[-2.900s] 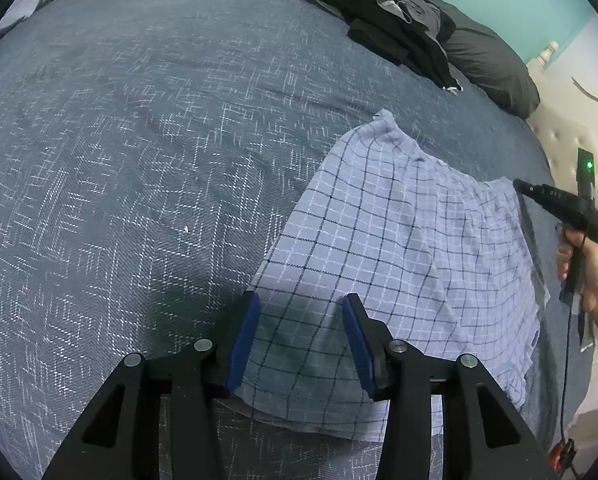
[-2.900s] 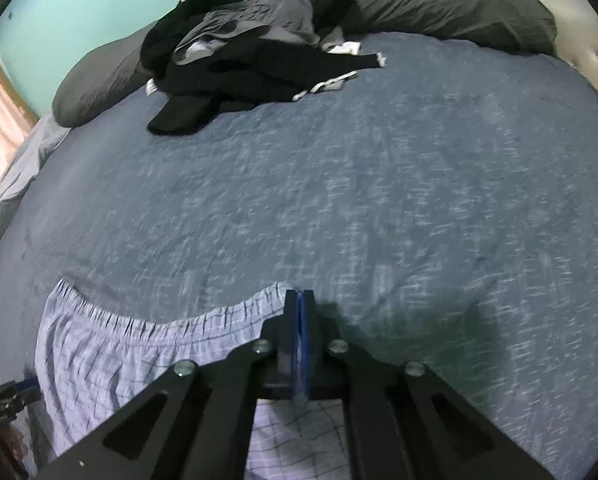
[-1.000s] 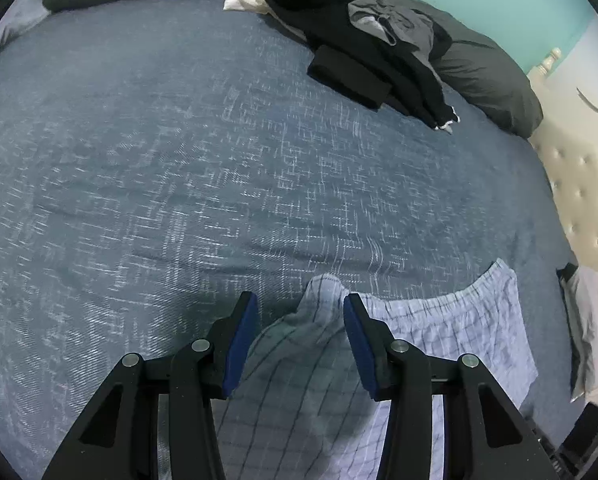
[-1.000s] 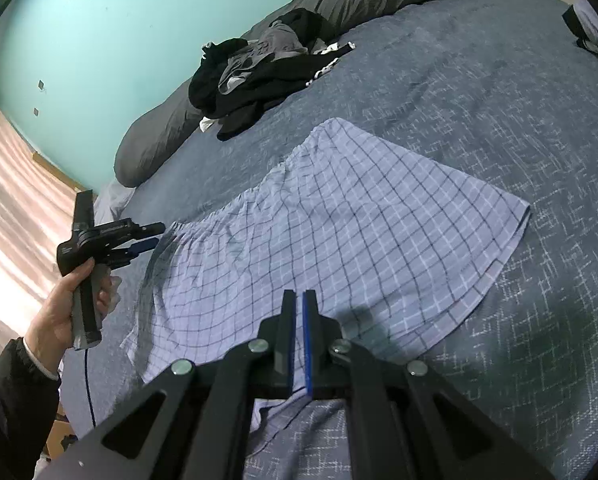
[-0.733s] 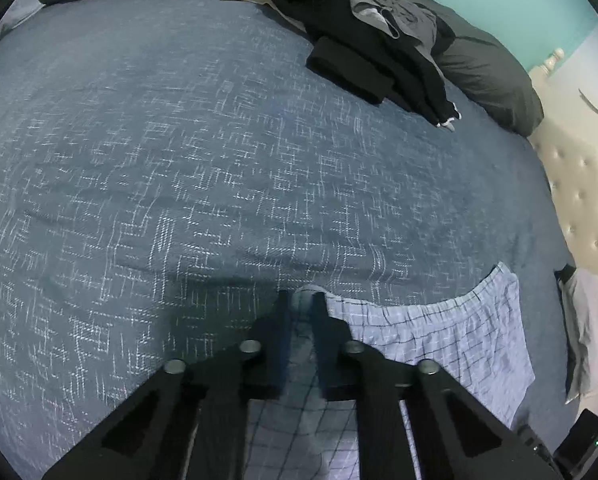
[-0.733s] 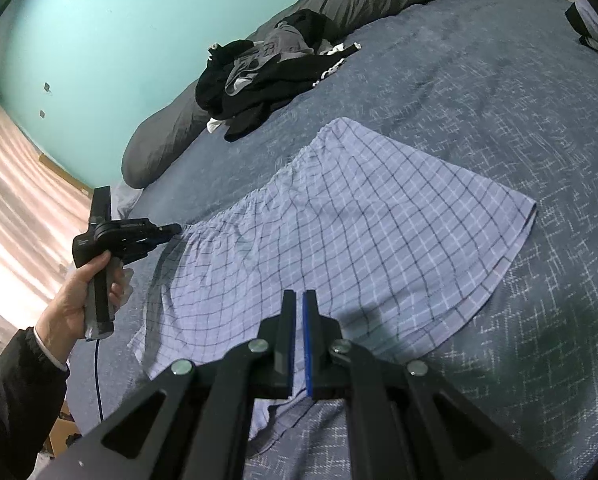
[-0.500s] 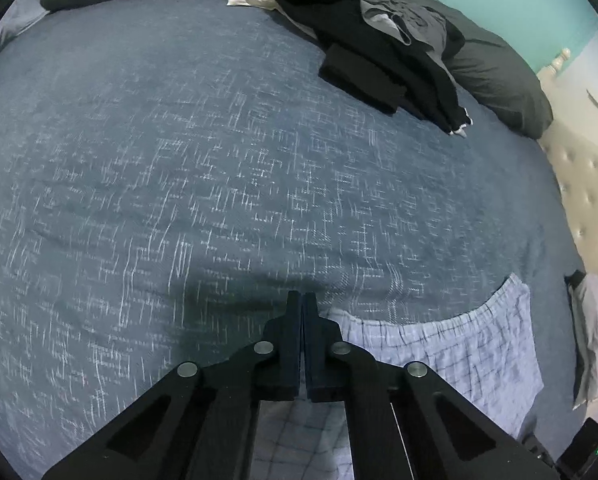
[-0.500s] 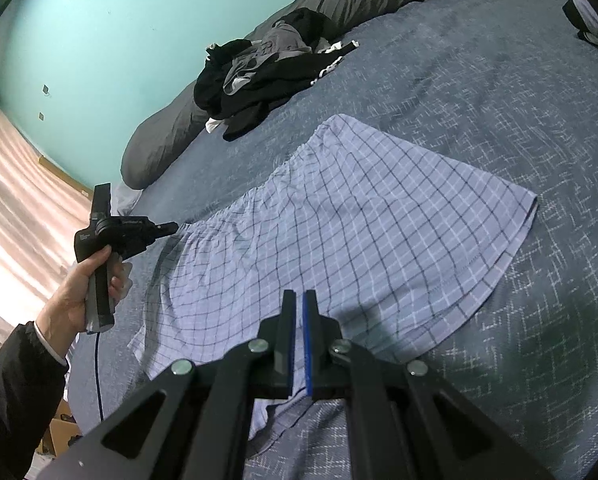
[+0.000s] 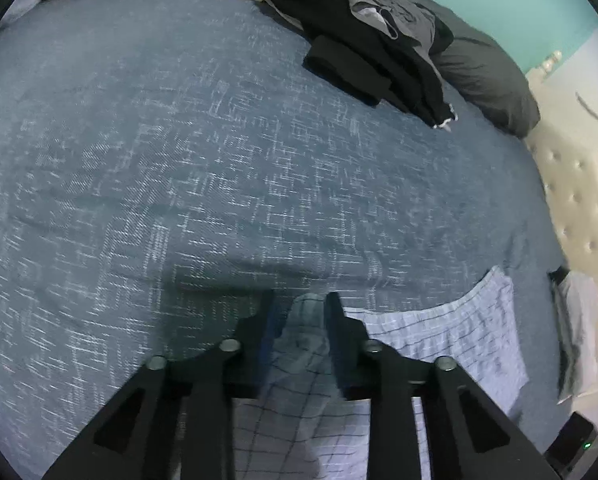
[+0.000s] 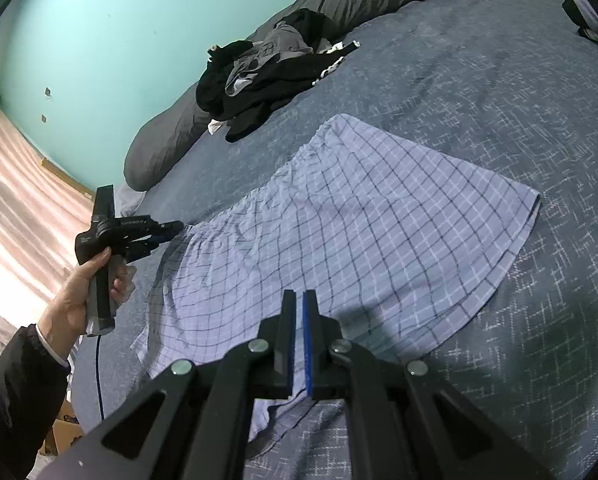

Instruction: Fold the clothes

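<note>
Plaid shorts [image 10: 351, 236] lie spread flat on the bed [image 10: 499, 92], directly ahead of the right tongs [image 10: 299, 300] and reaching under them; one garment, pale lavender with a dark check; gathered waistband edge runs toward the left tongs [image 10: 175, 226].

Right tongs: fingers nearly together, only a thin gap between the blue pads, nothing visibly caught between them; tips over the near hem of the shorts; whether they touch the cloth cannot be told.

Left tongs [image 9: 299, 304], own view: fingers apart, a bunched corner of the shorts [image 9: 439, 332] standing in the gap between them; not clamped. From the right wrist view, the left hand [image 10: 83, 292] grips the handle upright, black sleeve at the wrist, tongs tips pointing at the waistband corner.

Around: one pile of dark clothes [image 10: 267, 76] well beyond the shorts, black and grey with a bit of white, resting against a long grey pillow [image 10: 167, 136]; blue-grey cover with pale flecks; teal wall [image 10: 119, 24] behind; tufted cream headboard [image 9: 579, 200] to the right of the left tongs.
</note>
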A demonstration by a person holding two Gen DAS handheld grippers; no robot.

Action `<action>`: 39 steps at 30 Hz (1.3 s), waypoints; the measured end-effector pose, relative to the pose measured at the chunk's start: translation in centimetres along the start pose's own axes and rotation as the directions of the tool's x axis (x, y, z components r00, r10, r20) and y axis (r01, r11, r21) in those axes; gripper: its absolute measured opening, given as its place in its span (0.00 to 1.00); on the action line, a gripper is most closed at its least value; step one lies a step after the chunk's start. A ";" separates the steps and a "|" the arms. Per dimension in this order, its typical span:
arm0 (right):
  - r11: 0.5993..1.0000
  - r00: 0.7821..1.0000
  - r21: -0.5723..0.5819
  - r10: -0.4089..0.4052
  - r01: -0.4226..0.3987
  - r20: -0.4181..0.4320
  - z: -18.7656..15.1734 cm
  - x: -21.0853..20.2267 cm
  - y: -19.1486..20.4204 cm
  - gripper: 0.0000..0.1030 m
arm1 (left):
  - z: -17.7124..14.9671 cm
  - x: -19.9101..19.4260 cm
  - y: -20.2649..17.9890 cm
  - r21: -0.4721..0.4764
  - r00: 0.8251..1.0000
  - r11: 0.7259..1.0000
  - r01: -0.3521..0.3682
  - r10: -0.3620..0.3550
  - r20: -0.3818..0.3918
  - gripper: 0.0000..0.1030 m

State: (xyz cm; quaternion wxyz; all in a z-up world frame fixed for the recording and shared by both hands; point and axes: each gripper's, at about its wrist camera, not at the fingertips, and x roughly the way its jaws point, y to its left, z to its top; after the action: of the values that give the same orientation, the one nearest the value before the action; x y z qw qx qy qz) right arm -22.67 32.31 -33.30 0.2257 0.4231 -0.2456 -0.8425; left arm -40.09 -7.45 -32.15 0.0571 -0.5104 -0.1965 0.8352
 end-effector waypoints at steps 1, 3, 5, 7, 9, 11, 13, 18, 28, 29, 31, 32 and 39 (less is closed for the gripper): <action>1.000 1.000 0.000 0.000 0.000 0.001 0.0 0.0 0.0 0.03 | 0.0 -0.1 -0.1 0.007 1.000 1.000 -0.001 0.001 0.006 0.30; 1.000 1.000 0.003 0.001 -0.001 0.003 0.0 0.0 0.0 0.03 | -0.1 0.2 -0.4 0.030 1.000 0.999 -0.017 0.017 -0.002 0.30; 1.000 1.000 0.004 0.000 0.000 0.001 -0.1 0.1 0.0 0.03 | -0.1 0.6 -0.6 0.047 0.999 0.998 -0.031 0.032 -0.012 0.29; 1.000 1.000 0.004 0.000 0.000 0.000 -0.1 0.1 0.0 0.03 | -0.2 0.9 -0.5 0.041 0.999 0.999 -0.032 0.032 -0.012 0.29; 1.000 1.000 0.004 0.000 0.000 -0.001 -0.1 0.2 0.0 0.03 | -0.3 1.3 -0.4 0.042 0.999 0.998 -0.040 0.041 -0.014 0.17; 1.000 1.000 0.005 -0.001 0.001 -0.005 -0.2 0.3 -0.1 0.03 | -0.4 1.6 -0.4 0.047 0.999 0.998 -0.049 0.050 -0.012 0.12; 1.000 1.000 0.008 -0.002 0.002 -0.011 -0.3 0.5 -0.2 0.03 | -0.4 1.5 -0.5 0.055 0.998 0.997 -0.060 0.060 0.001 0.09; 1.000 1.000 0.007 -0.001 0.001 -0.010 -0.3 0.5 -0.3 0.03 | 0.1 1.3 -0.2 0.049 0.998 0.996 -0.070 0.070 0.007 0.09; 1.000 1.000 0.015 0.017 -0.017 -0.013 -0.6 0.7 -0.3 0.03 | -0.8 -2.1 0.5 0.061 0.995 0.993 -0.097 0.097 -0.001 0.36; 1.000 1.000 0.017 0.020 -0.020 -0.008 -0.6 0.6 -0.3 0.03 | -1.2 -2.7 0.9 0.059 0.995 0.993 -0.103 0.103 -0.001 0.38; 0.999 1.000 0.024 0.027 -0.027 0.005 -0.4 0.3 -0.3 0.03 | -2.1 -3.9 1.7 0.061 0.993 0.991 -0.121 0.121 -0.007 0.39; 0.999 0.999 0.028 0.031 -0.031 0.012 -0.3 0.1 -0.4 0.03 | -2.7 -4.5 2.2 0.063 0.992 0.990 -0.126 0.127 -0.012 0.40; 0.997 0.998 0.062 0.050 -0.053 0.048 0.1 -0.7 -0.8 0.03 | -8.1 -6.7 5.6 0.028 0.987 0.989 -0.147 0.149 -0.066 0.40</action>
State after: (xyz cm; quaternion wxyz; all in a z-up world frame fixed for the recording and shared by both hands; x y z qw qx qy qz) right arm -22.50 33.32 -33.34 0.2282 0.4040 -0.2882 -0.8377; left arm -29.19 -12.41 -32.01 0.0074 -0.5509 -0.1464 0.8216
